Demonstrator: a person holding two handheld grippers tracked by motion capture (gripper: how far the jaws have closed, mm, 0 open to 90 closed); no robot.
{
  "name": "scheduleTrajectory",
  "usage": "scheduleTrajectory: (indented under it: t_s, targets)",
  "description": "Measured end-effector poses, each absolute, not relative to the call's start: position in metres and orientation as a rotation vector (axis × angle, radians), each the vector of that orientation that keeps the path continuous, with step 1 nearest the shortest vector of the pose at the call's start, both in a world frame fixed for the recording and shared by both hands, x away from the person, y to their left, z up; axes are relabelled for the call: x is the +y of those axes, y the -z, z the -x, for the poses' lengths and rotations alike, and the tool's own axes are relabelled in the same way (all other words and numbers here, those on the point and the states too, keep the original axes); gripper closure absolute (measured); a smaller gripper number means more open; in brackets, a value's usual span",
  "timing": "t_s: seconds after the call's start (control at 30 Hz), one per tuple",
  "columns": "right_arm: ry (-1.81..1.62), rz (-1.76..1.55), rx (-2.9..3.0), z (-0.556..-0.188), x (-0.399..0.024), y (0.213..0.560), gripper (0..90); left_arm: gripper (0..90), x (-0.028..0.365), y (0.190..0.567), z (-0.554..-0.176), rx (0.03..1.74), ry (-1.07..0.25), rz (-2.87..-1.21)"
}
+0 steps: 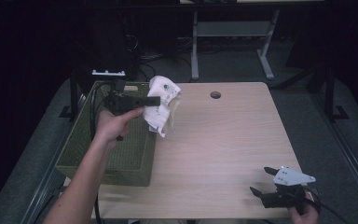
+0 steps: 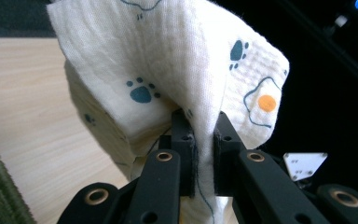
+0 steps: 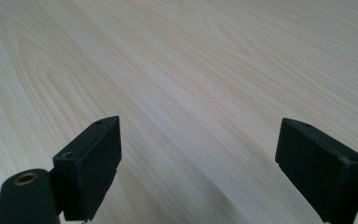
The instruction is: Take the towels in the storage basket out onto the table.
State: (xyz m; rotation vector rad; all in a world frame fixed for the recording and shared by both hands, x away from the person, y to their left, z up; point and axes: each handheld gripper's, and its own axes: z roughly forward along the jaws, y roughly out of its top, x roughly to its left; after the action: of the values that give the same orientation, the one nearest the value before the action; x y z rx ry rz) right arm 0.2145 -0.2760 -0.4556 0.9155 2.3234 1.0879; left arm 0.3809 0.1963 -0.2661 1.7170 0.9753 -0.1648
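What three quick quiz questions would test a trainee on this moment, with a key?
1. True or false: the left gripper is shut on the cloth.
2. The right gripper is: A) shut on the cloth, B) open over bare table, C) inside the basket.
3. Fill in: the cloth's print shows paw marks and fried ____.

Key: 1 true; 2 B; 3 eggs.

I see a light wood bench (image 1: 223,140) across the frame's centre, a round hole (image 1: 215,94) near its upper edge, and grey frame legs (image 1: 265,60) on the floor at upper centre.
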Motion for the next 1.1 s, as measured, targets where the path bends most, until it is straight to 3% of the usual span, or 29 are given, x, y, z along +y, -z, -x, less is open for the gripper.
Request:
scheduleTrajectory:
  t_s: [1.1]
  targets:
    - [-1.137,-0.928,2.294,-0.213,-0.280,0.453,14.0,83.0,0.070,0.351,-0.397,0.983,0.216,-1.941]
